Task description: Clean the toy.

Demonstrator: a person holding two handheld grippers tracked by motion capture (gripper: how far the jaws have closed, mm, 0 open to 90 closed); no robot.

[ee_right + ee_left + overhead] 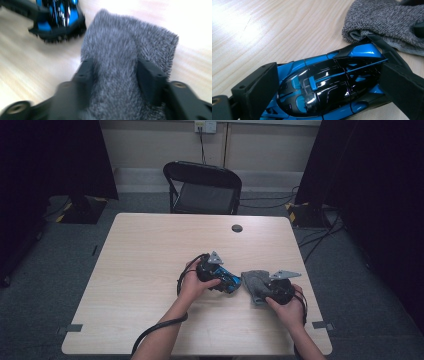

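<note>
Two tools | left tool (322,82) — straddles toy car (327,85) | right tool (115,75) — over grey cloth (125,50)

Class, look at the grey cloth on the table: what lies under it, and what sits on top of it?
Under the grey cloth only the wooden table shows around its edges; anything beneath its folds is covered. On top, the right gripper sits with its jaws straddling the cloth. The blue toy car lies beside it, not under.

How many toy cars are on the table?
1. The blue and black toy car sits near the table's front edge, between the fingers of the left gripper, right beside a grey fuzzy cloth. The cloth could hide something small.
</note>
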